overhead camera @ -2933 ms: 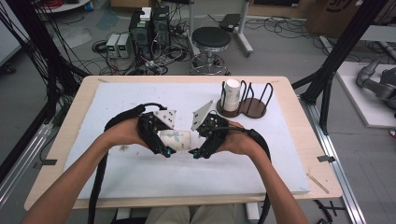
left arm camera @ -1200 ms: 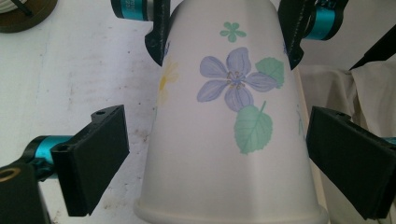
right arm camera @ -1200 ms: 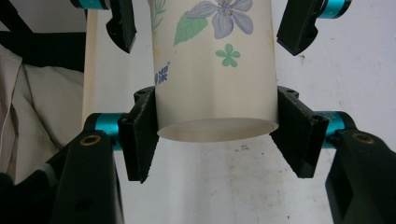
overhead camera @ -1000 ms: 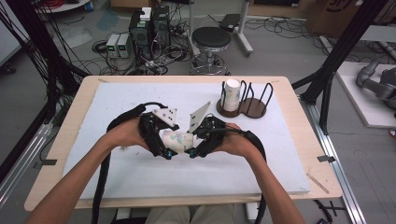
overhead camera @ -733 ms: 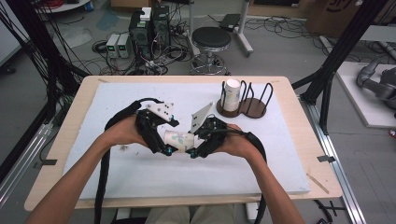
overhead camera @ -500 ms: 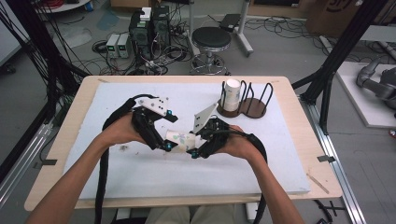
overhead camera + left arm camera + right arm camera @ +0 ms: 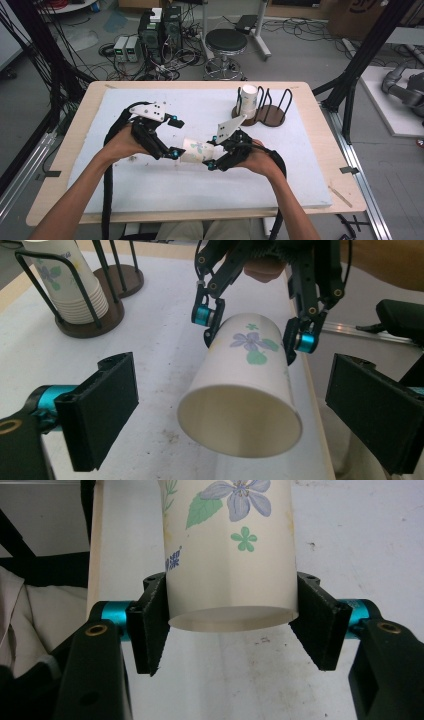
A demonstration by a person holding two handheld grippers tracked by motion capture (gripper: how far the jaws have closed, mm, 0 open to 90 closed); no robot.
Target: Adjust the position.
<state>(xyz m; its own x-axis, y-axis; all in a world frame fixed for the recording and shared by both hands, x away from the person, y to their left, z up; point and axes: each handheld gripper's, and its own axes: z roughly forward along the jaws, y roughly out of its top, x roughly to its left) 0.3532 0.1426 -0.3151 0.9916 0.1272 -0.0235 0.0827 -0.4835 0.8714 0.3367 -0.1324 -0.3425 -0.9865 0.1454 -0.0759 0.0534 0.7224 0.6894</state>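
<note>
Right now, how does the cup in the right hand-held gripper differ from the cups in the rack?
The held paper cup is single, on its side above the mat, pinched near its base by the right hand-held gripper. The stacked cups are nested, rims down, inside the wire rack. Both show the same purple flower print.

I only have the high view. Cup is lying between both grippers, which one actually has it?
Observer: The right gripper does; its pads clamp the paper cup near the closed base.
Operator: And the left one?
Observer: The left gripper stands open; its pads sit either side of the cup's open mouth without touching.
Operator: Any print on the cup?
Observer: Purple flower, green leaf, same as the cup stack in the wire holder.
</note>
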